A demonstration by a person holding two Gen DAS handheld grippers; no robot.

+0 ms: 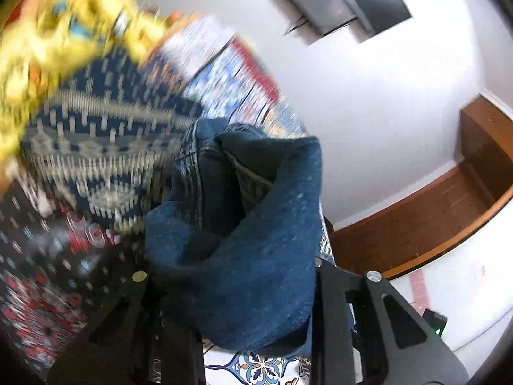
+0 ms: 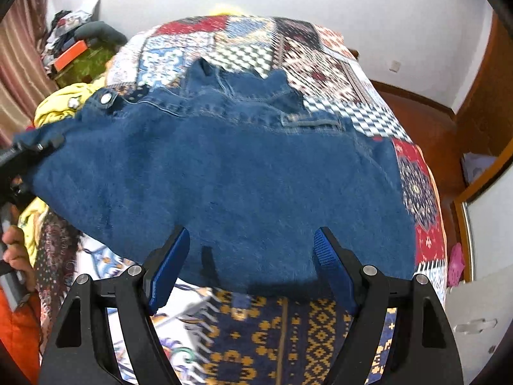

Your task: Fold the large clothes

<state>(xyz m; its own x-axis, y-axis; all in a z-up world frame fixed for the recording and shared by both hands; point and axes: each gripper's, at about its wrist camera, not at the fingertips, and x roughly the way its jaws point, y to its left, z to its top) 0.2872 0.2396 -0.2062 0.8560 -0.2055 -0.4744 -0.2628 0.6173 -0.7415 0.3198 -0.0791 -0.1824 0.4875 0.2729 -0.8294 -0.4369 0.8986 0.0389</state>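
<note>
Denim jacket [image 1: 243, 250], left wrist view: a bunched fold of the blue cloth fills the space between the two black arms of the left hand-held gripper [image 1: 234, 276], which is clamped on it. Fingertips hidden under the denim. A seam and a dark inner fold show at the top of the bunch. Behind it, blurred, the patchwork bedspread [image 1: 96, 147] in navy, white and red, and a yellow garment [image 1: 64, 25] at upper left. White wall and a brown wooden skirting [image 1: 433, 211] to the right.

Right wrist view: the jacket [image 2: 231, 173] is spread wide across the bed, collar [image 2: 237, 86] toward the far side, a metal snap button [image 2: 105, 98] near its left edge. The left corner is lifted off the bedspread [image 2: 320, 57], pinched by the left hand-held gripper [image 2: 48, 144] at the frame's left edge; a person's hand [image 2: 16, 253] shows below it. The right hand-held gripper [image 2: 251, 256] hovers over the near hem, its blue pads [image 2: 170, 269] spread well apart, nothing pressed between them. Yellow garment [image 2: 61, 109] beside the jacket's left shoulder. Clutter on a green floor covering [image 2: 83, 64] beyond the bed.
</note>
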